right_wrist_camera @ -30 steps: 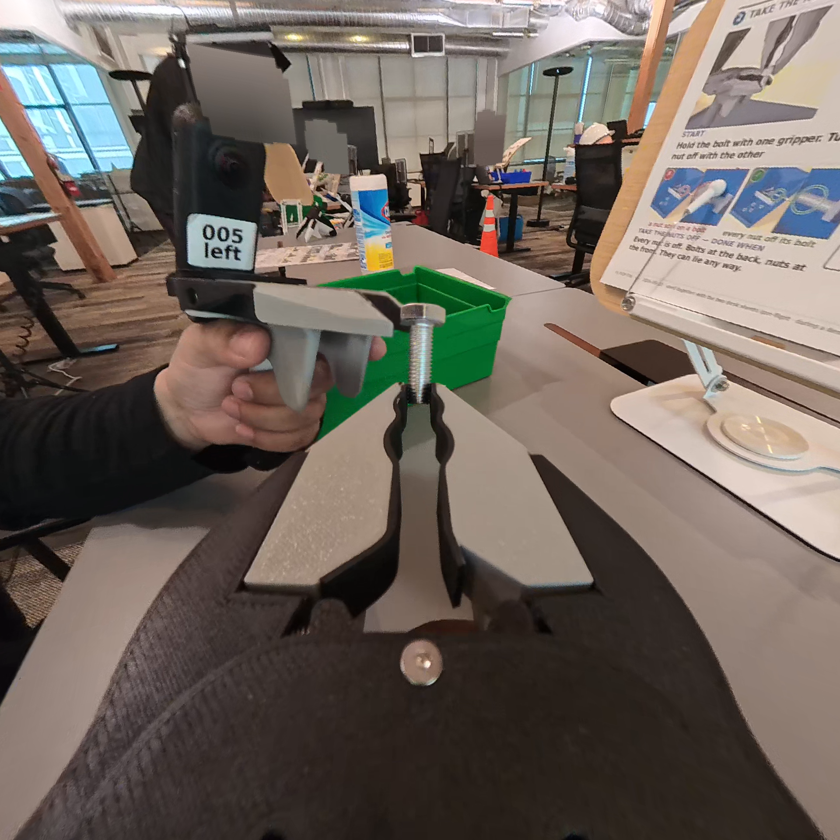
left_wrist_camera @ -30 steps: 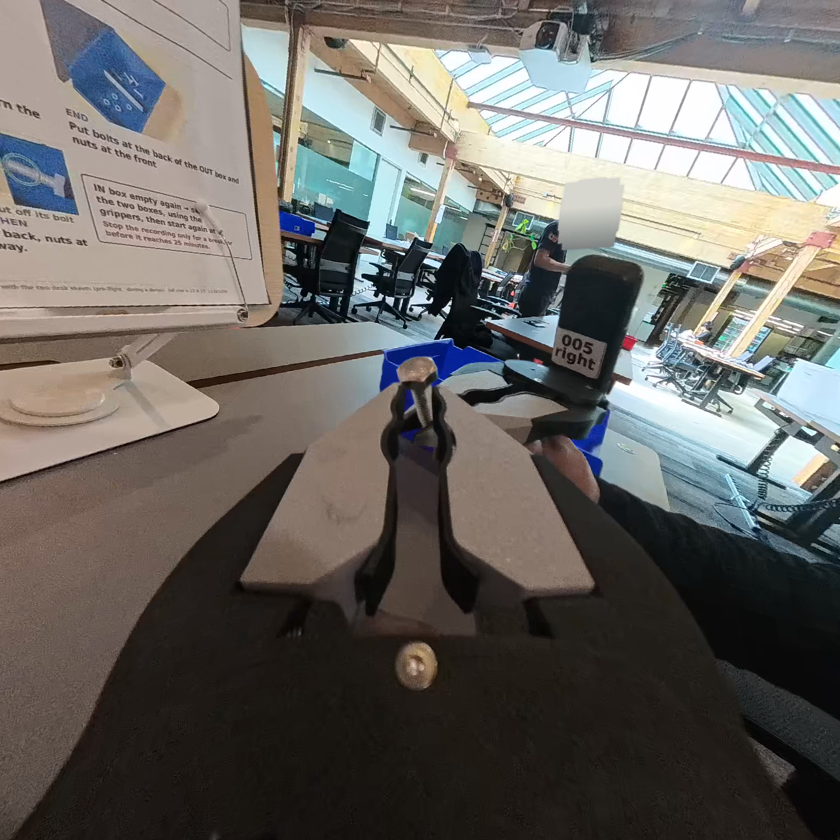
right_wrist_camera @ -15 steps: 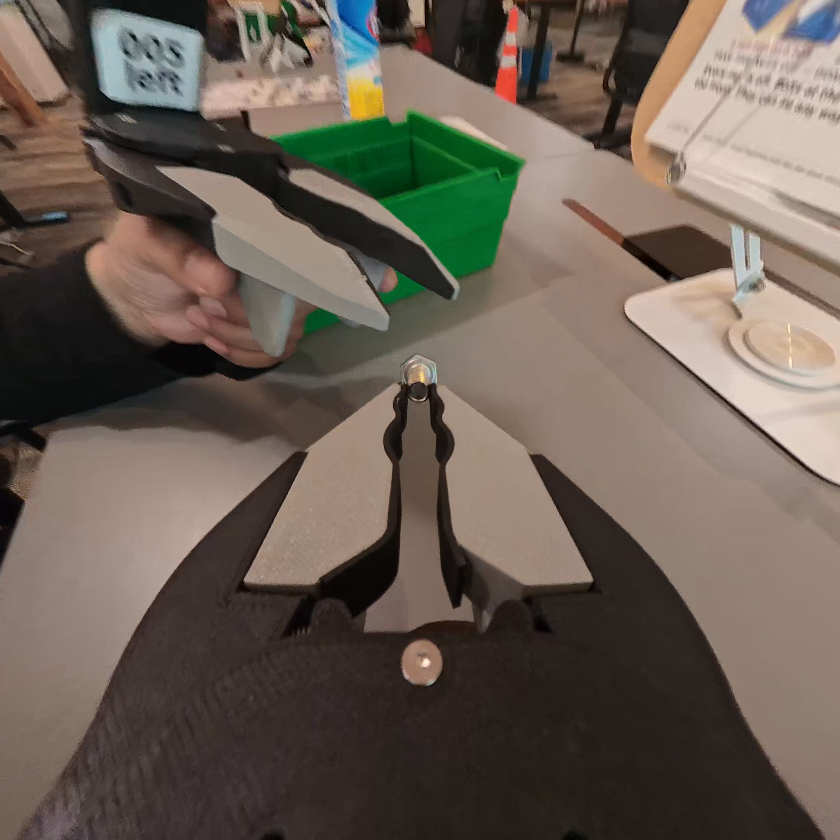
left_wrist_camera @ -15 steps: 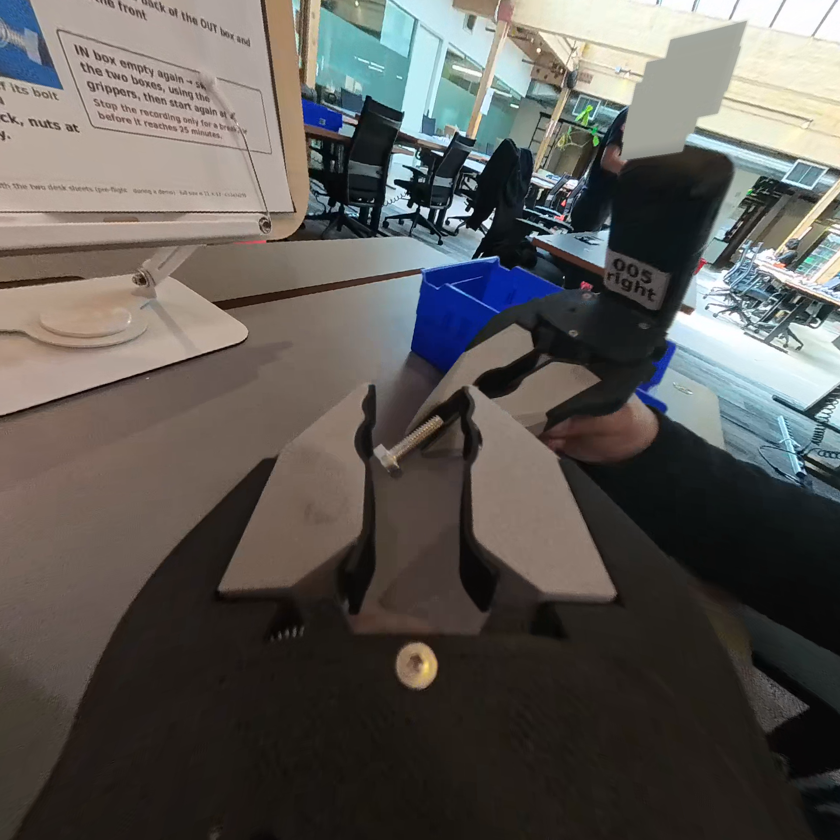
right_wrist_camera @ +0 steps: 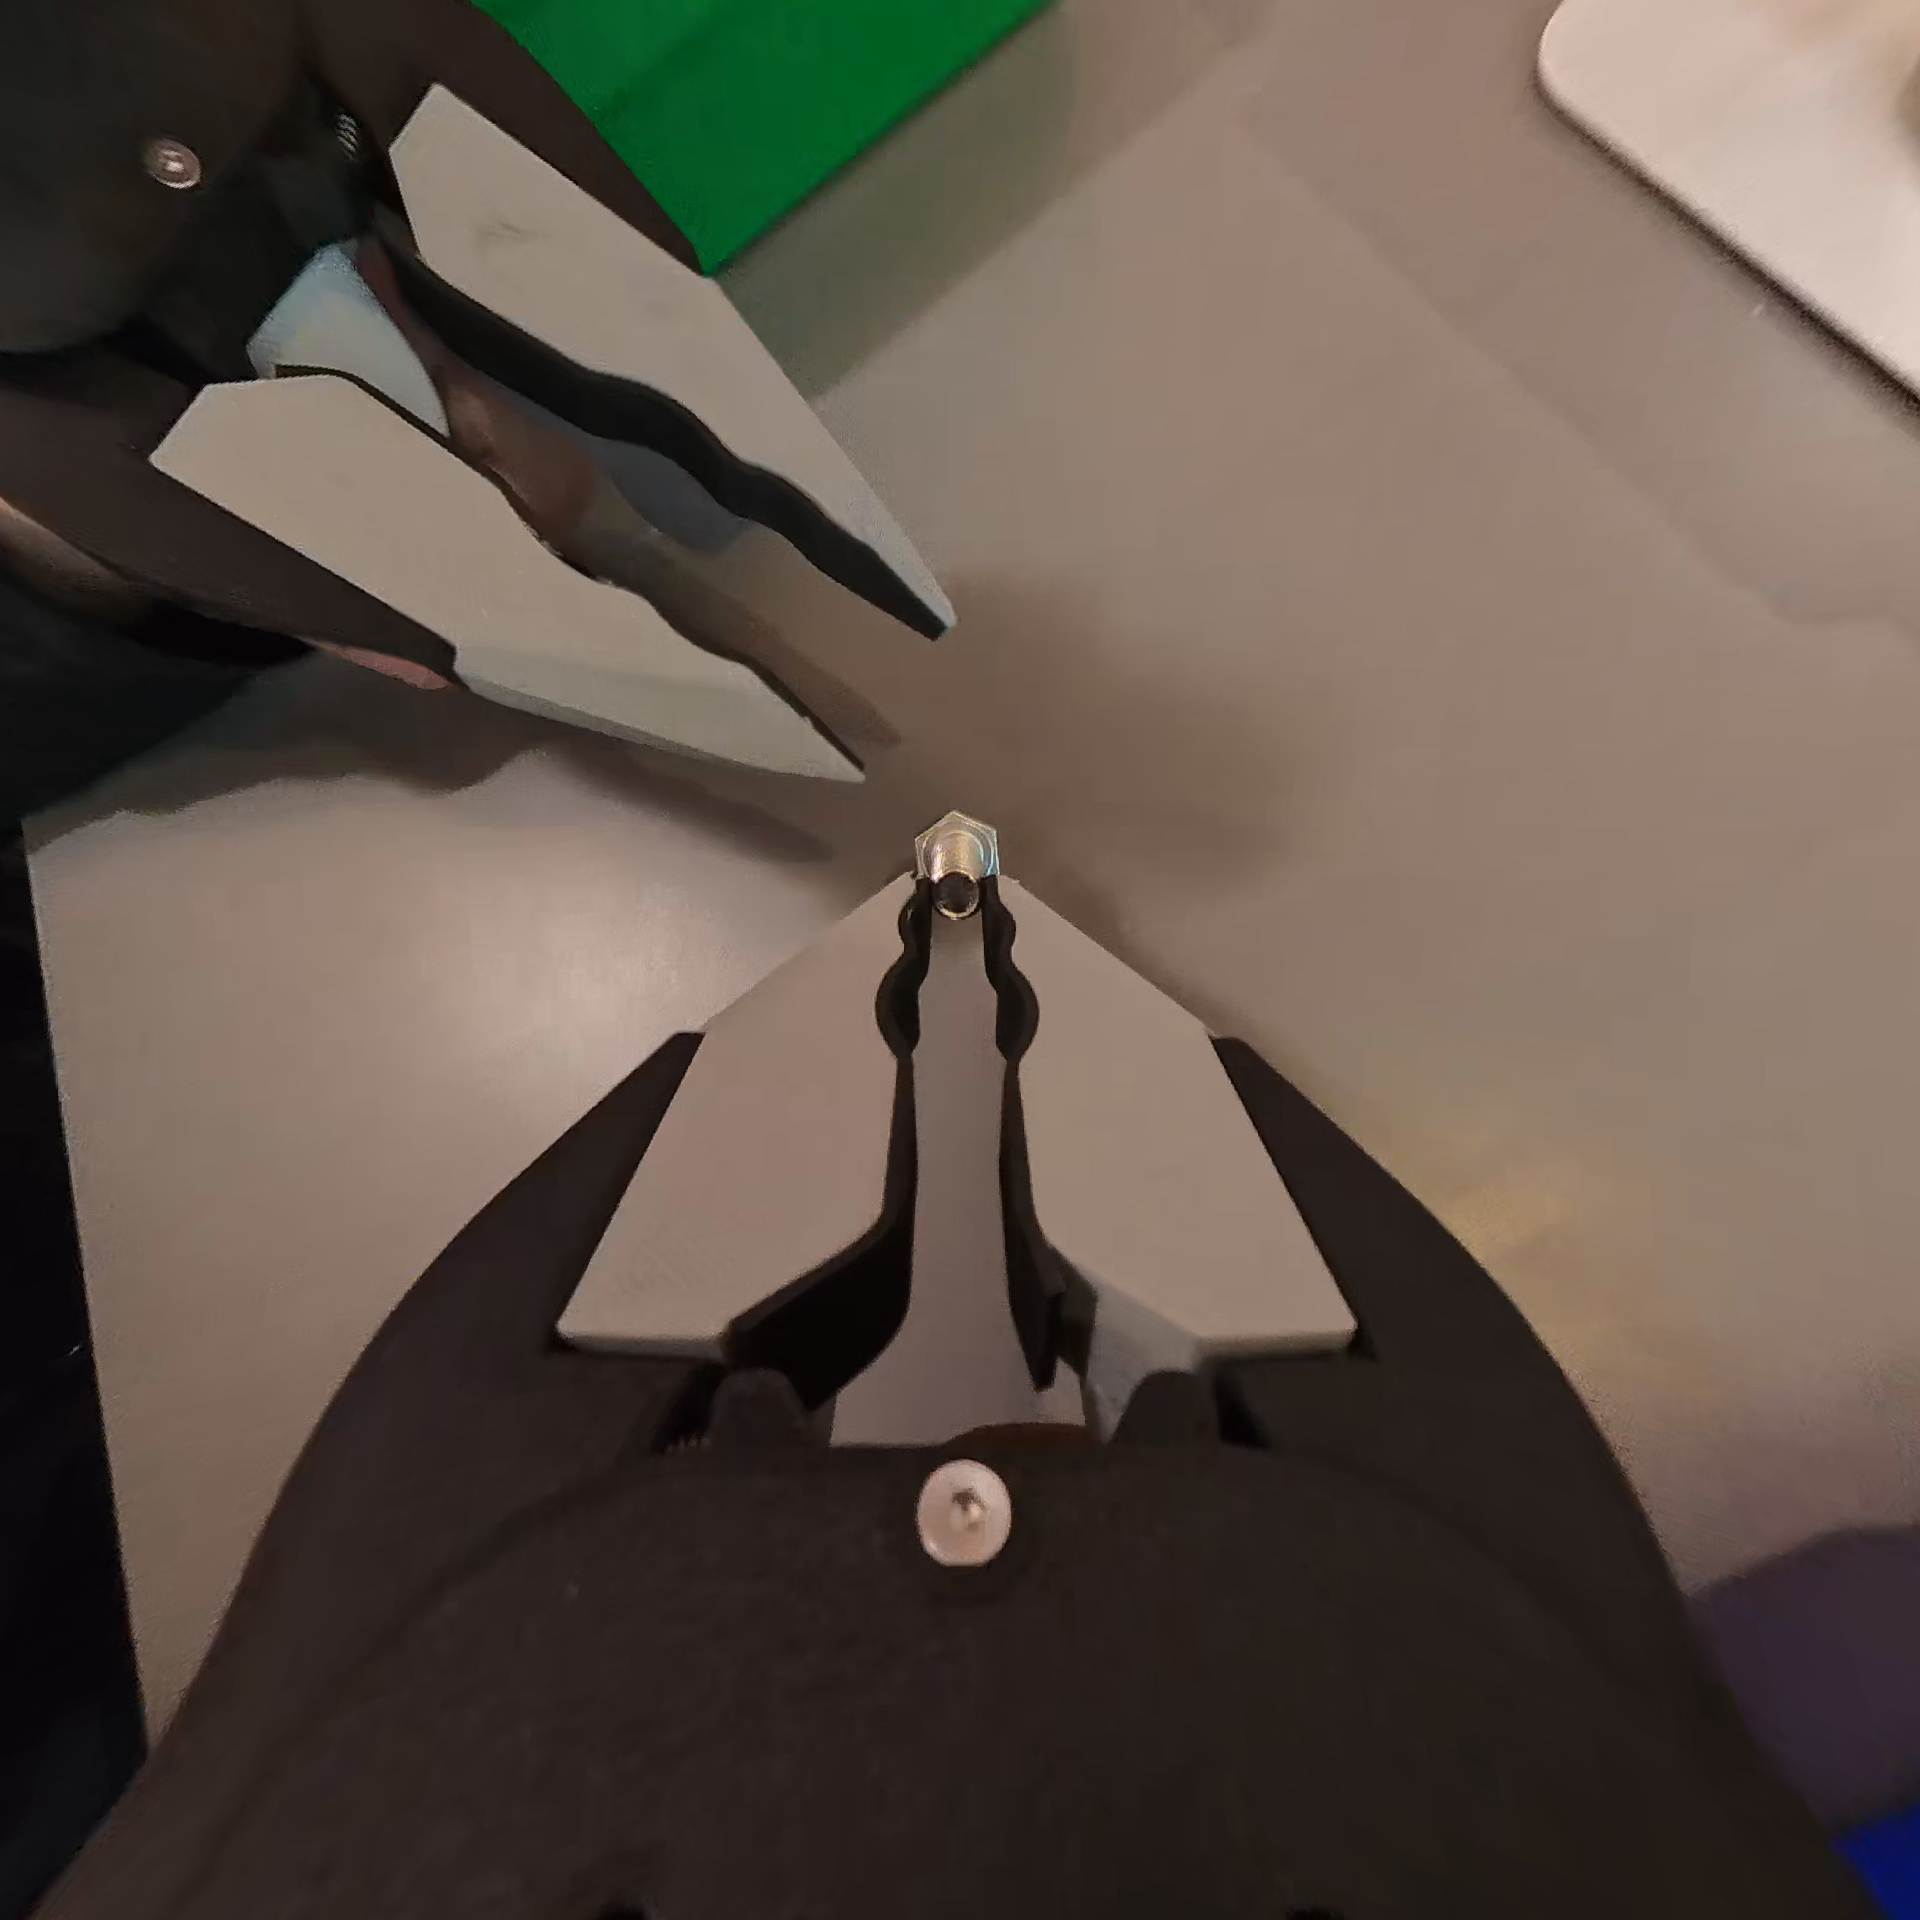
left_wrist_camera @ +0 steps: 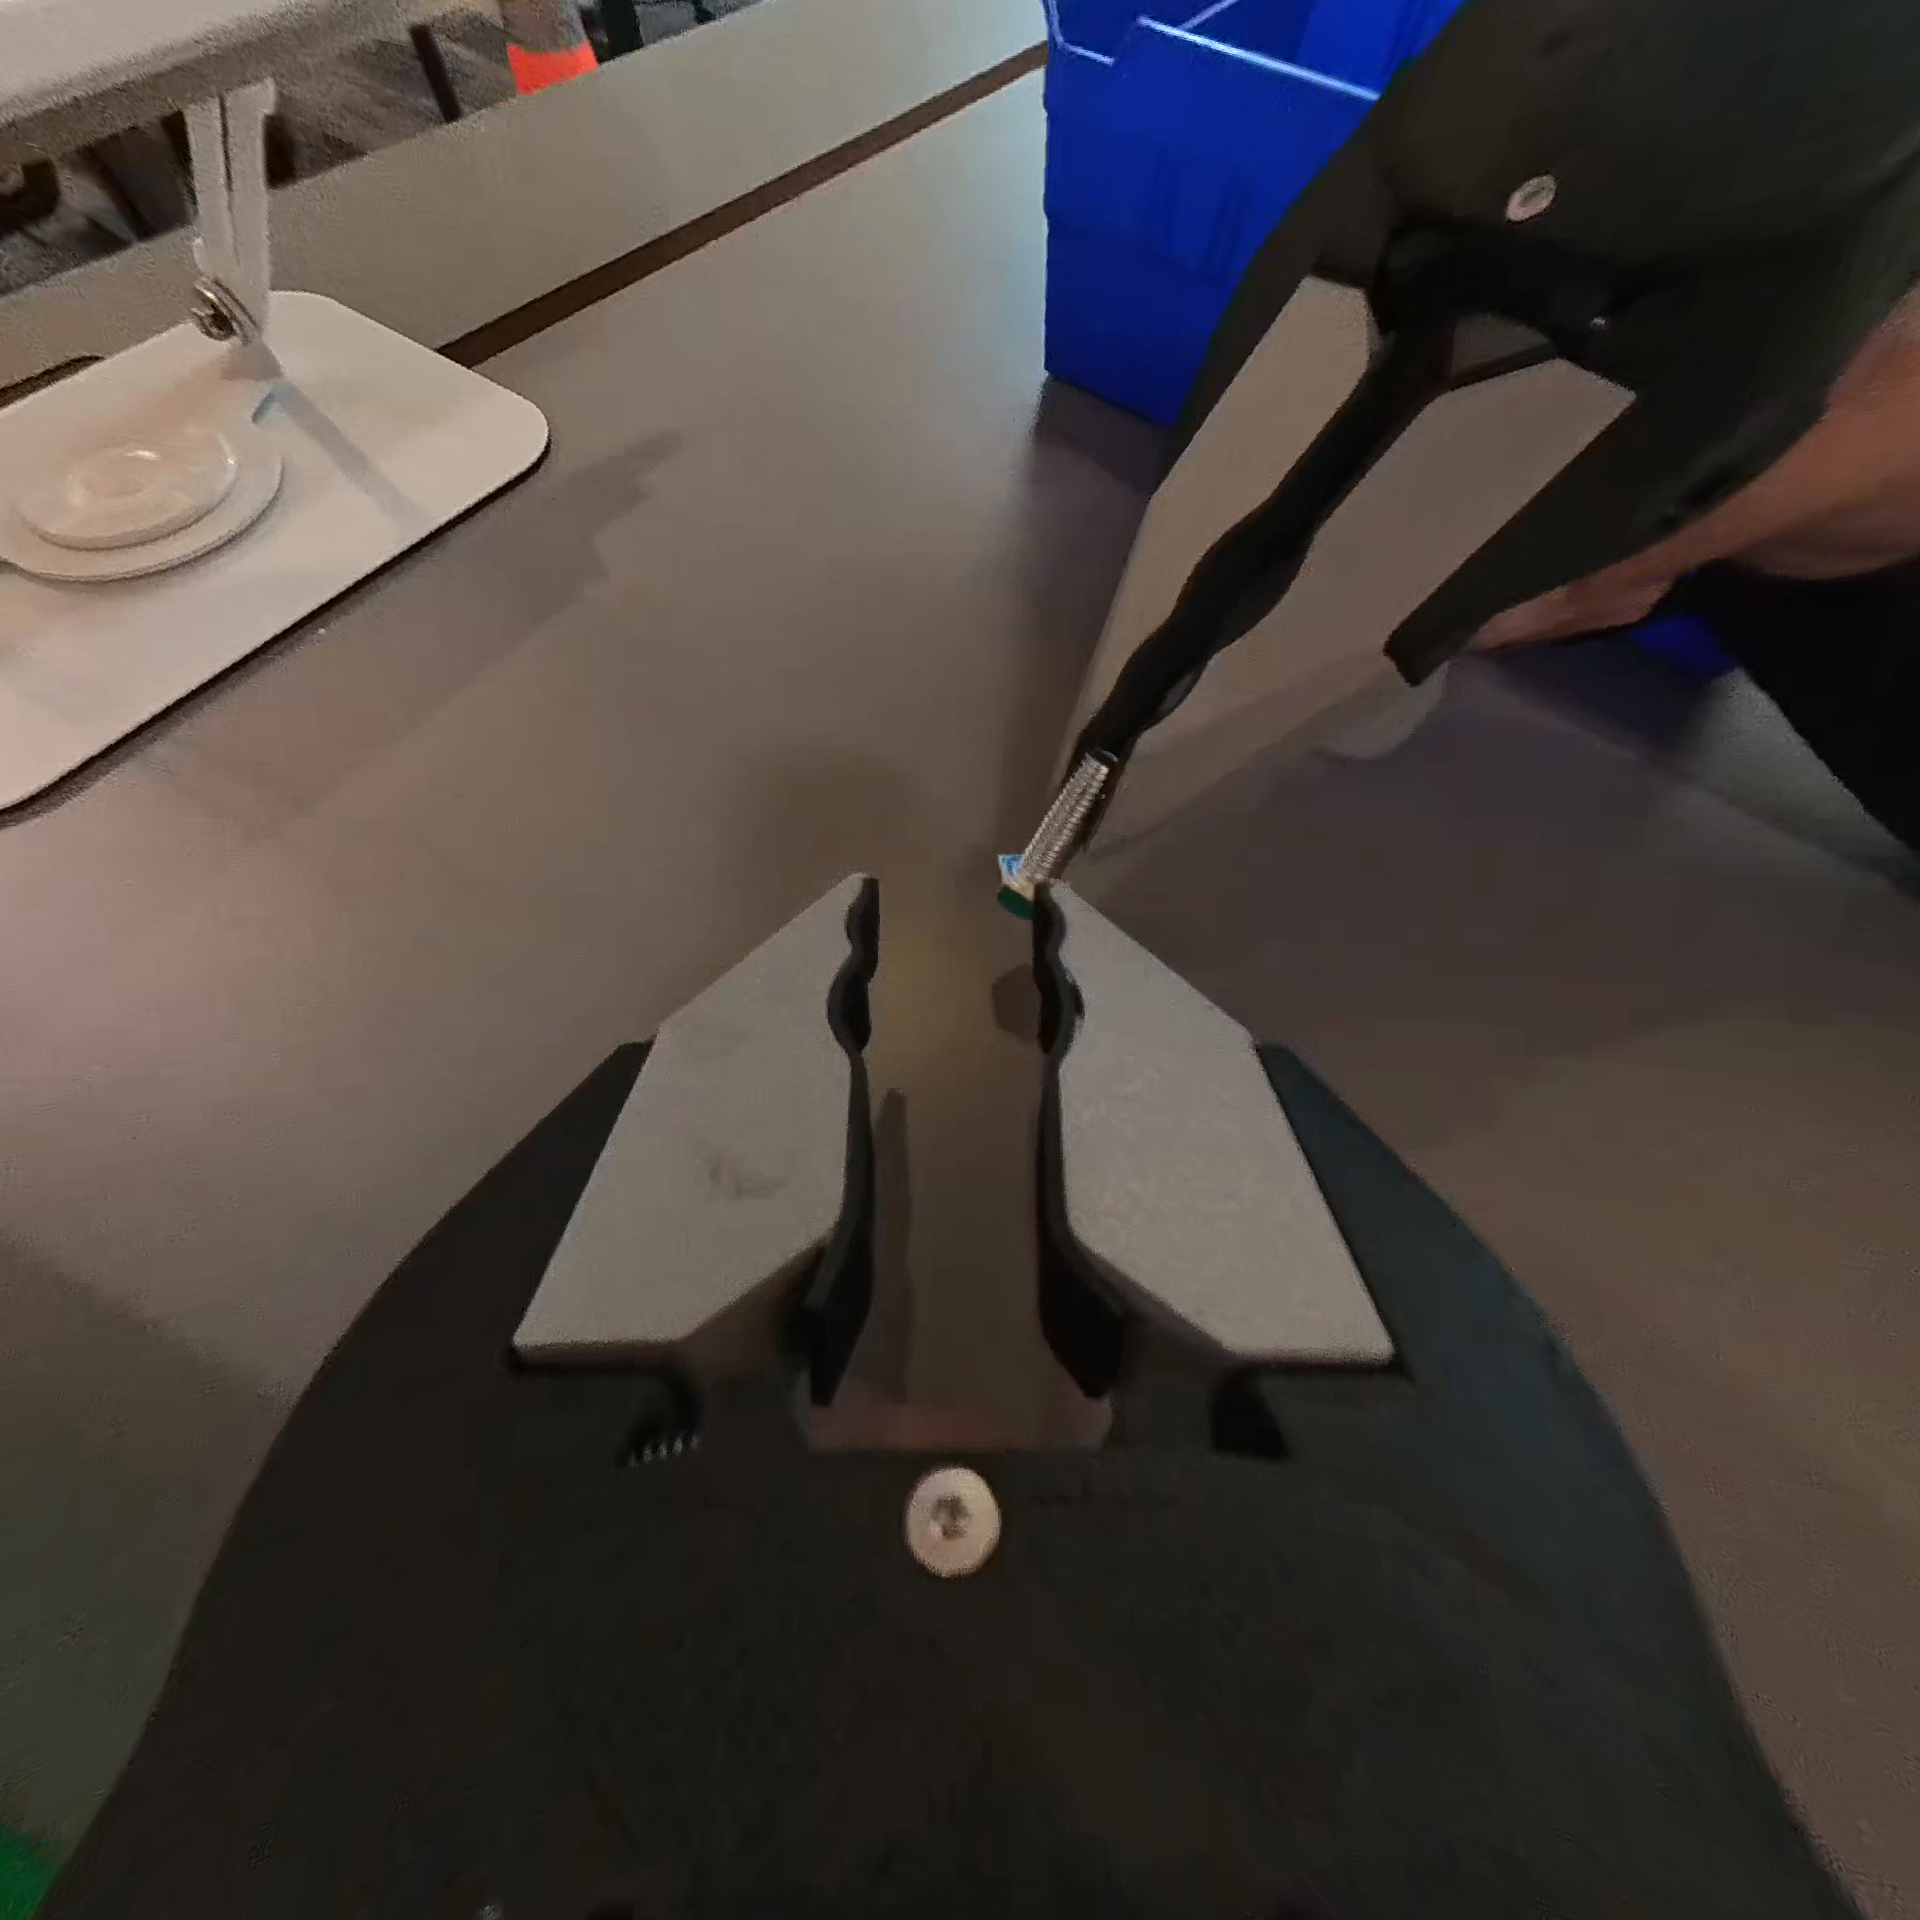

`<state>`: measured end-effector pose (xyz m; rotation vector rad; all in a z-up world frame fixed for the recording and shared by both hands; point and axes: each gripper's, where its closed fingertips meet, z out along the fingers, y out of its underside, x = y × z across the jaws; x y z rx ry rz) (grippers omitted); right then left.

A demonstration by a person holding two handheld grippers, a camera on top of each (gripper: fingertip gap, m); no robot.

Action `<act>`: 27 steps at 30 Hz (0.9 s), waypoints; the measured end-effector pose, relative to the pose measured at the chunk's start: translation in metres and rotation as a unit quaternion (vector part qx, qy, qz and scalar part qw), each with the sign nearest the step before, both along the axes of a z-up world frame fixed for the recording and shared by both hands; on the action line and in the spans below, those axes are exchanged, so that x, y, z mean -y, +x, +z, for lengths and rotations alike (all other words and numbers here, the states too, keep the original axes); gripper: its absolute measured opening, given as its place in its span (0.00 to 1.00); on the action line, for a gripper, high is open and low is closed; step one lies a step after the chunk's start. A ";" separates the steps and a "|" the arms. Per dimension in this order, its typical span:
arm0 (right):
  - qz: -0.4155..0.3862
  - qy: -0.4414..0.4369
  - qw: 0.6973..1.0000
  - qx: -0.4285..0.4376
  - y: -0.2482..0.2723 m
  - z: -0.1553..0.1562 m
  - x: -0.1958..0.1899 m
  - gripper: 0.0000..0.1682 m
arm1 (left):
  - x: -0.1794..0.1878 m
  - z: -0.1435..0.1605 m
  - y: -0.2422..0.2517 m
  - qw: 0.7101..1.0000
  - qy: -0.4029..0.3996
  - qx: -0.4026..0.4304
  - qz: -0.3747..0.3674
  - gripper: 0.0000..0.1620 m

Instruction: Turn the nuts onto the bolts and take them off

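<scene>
My right gripper (right_wrist_camera: 954, 896) is shut on the threaded shank of a silver bolt (right_wrist_camera: 956, 854), hex head pointing down towards the grey table (right_wrist_camera: 1351, 644). In the left wrist view the right gripper (left_wrist_camera: 1107, 753) comes in from the upper right and the bolt (left_wrist_camera: 1062, 821) slants down-left, its head just above the table. My left gripper (left_wrist_camera: 954, 899) is open and empty, its right fingertip (left_wrist_camera: 1049, 914) next to the bolt head. In the right wrist view the left gripper (right_wrist_camera: 894, 686) hangs open up-left of the bolt. I see no nut.
A blue bin (left_wrist_camera: 1164, 197) stands behind the right gripper. A green bin (right_wrist_camera: 769, 114) stands behind the left gripper. The white base of a document stand (left_wrist_camera: 208, 499) sits at the table's far side, also in the right wrist view (right_wrist_camera: 1766, 156). A hand (left_wrist_camera: 1808, 488) holds the right gripper. My left and right fingertips are right by each other.
The left gripper let go of the bolt head and opened. Both grippers tipped downward towards the table; the right gripper kept the bolt and turned it head-down near the tabletop.
</scene>
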<state>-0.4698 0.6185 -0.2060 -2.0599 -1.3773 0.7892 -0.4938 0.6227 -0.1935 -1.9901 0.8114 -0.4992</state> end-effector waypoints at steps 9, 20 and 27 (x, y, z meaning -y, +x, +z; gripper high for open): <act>-0.003 -0.002 0.997 0.074 0.004 -0.015 0.011 0.04 | 0.009 -0.029 0.012 0.998 -0.029 -0.056 -0.026 0.14; -0.008 0.004 0.998 0.064 -0.005 -0.017 0.008 0.05 | 0.010 -0.044 0.011 0.995 -0.044 -0.088 -0.027 0.14; -0.009 0.010 1.000 -0.009 -0.008 0.012 0.006 0.09 | 0.023 -0.019 0.011 0.998 -0.041 -0.044 -0.020 0.21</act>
